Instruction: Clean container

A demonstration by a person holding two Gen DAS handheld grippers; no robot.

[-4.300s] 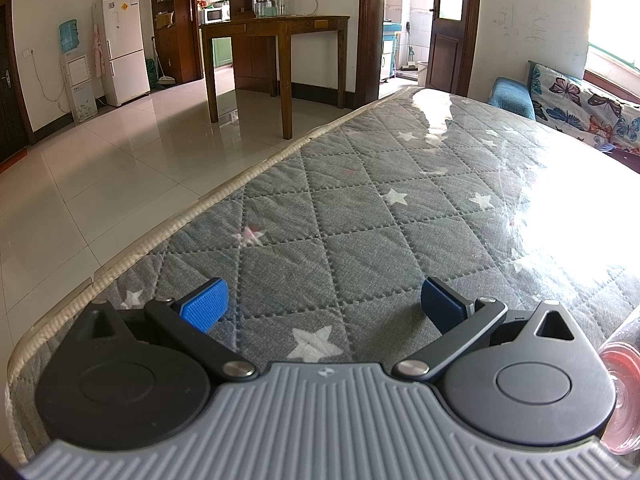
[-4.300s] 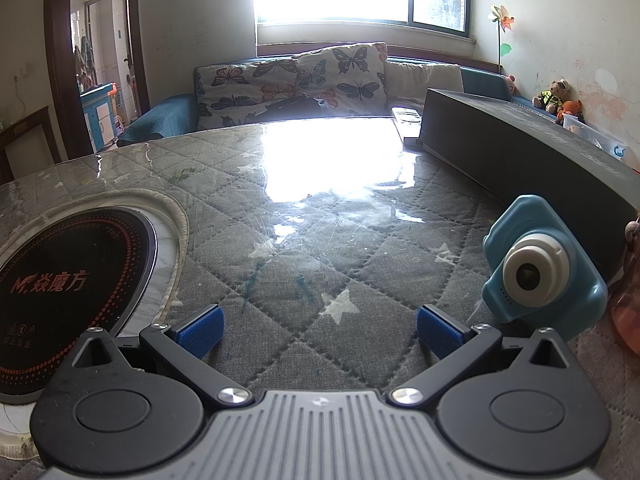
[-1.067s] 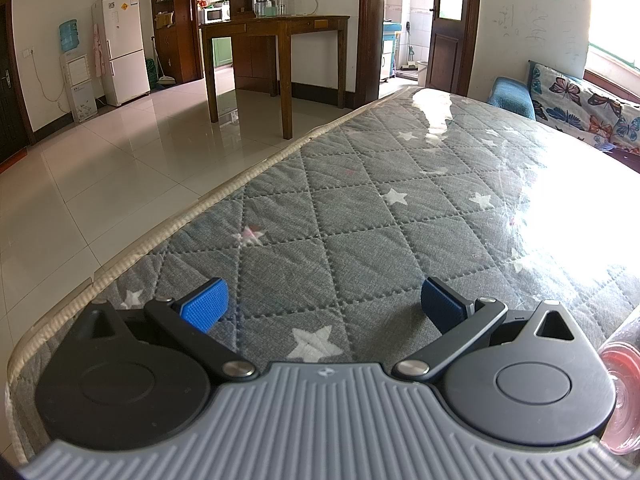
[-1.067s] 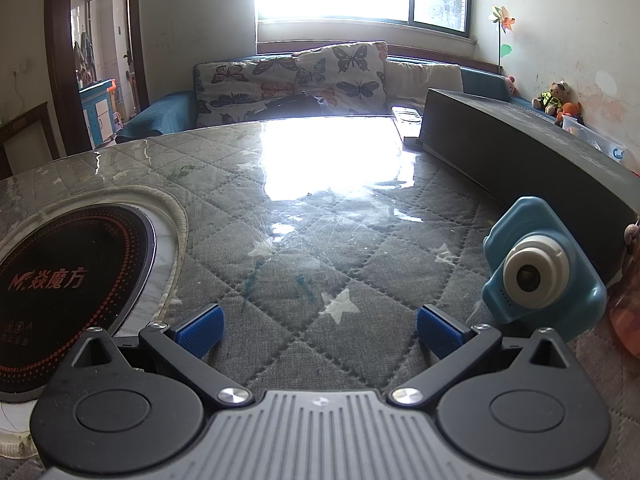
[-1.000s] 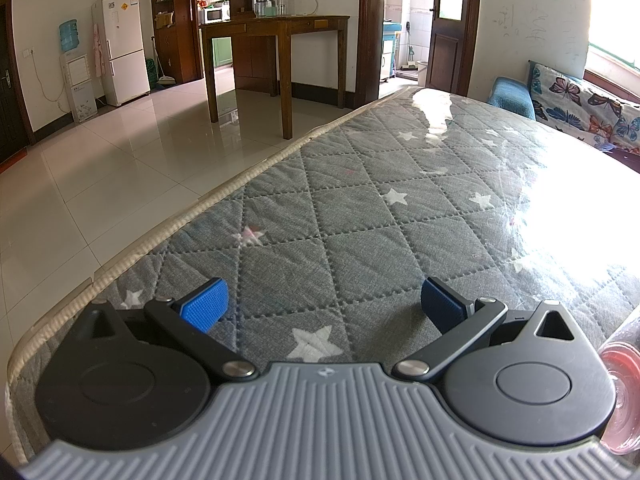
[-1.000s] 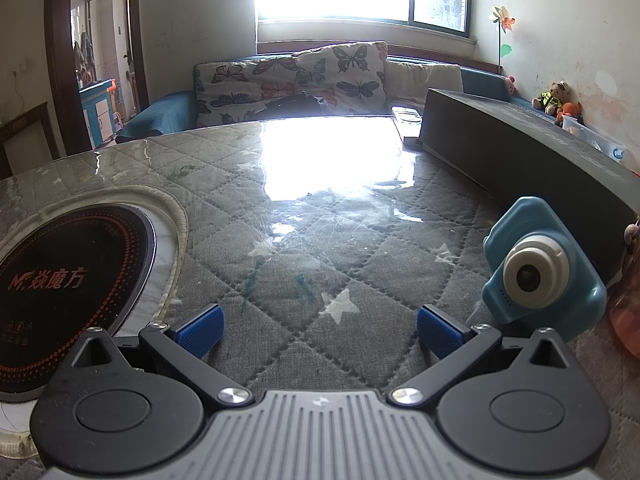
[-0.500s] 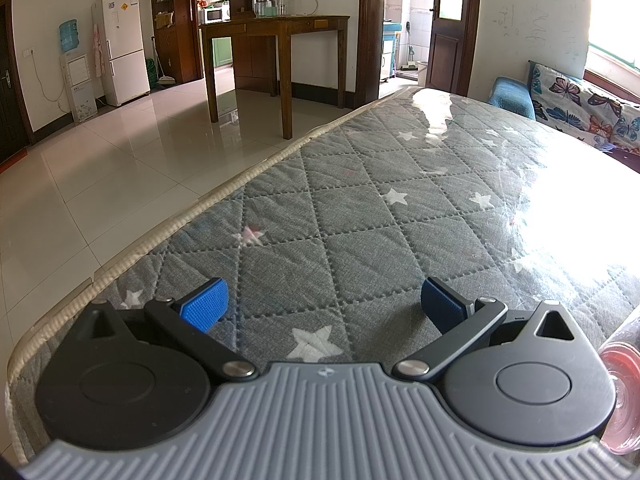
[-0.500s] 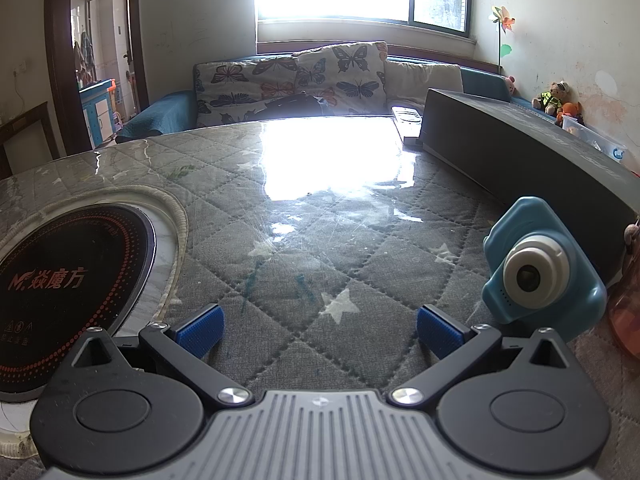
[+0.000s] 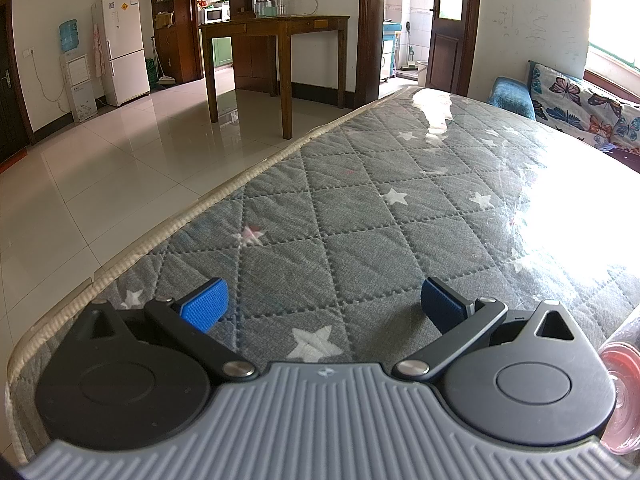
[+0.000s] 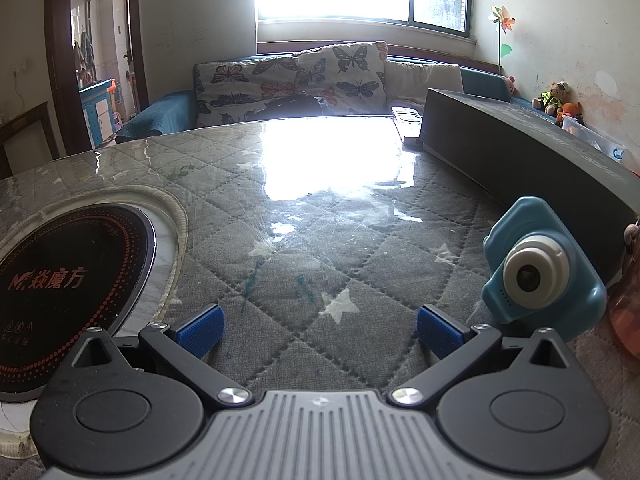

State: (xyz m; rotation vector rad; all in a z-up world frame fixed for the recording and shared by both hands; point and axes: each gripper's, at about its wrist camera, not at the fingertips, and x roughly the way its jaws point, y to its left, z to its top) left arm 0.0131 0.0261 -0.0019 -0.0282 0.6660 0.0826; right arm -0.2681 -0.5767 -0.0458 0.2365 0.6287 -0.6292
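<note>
With its two blue-padded fingers spread wide and nothing between them, the left gripper point(image 9: 324, 304) sits low over the table point(image 9: 360, 216), which is covered by a grey quilted cloth with white stars under a clear glossy sheet. At the far right edge of the left wrist view, just beside the gripper's body, a pinkish-red transparent container point(image 9: 622, 392) shows only in part; its shape and whether it stands upright cannot be told. Beyond the table's pale piped edge lie a tiled floor, a dark wooden side table point(image 9: 276, 40) carrying jars, a white fridge point(image 9: 122, 46) and a water dispenser point(image 9: 74, 76).

The right gripper point(image 10: 318, 330) is likewise splayed and empty, resting low above the same quilted surface. Just to the right of its right finger stands a blue toy camera point(image 10: 540, 270), lens facing the view, upright and apart from the pads. Right of the camera, at the frame's edge, a translucent orange-pink object point(image 10: 628, 304) is partly cut off; it may be the same container, though I cannot tell. Behind the camera runs a long dark box point(image 10: 520, 144). To the left, a black round induction plate point(image 10: 68, 284) is set into the table inside a pale ring. A sofa with butterfly-print cushions point(image 10: 296, 76) sits under the bright window.
</note>
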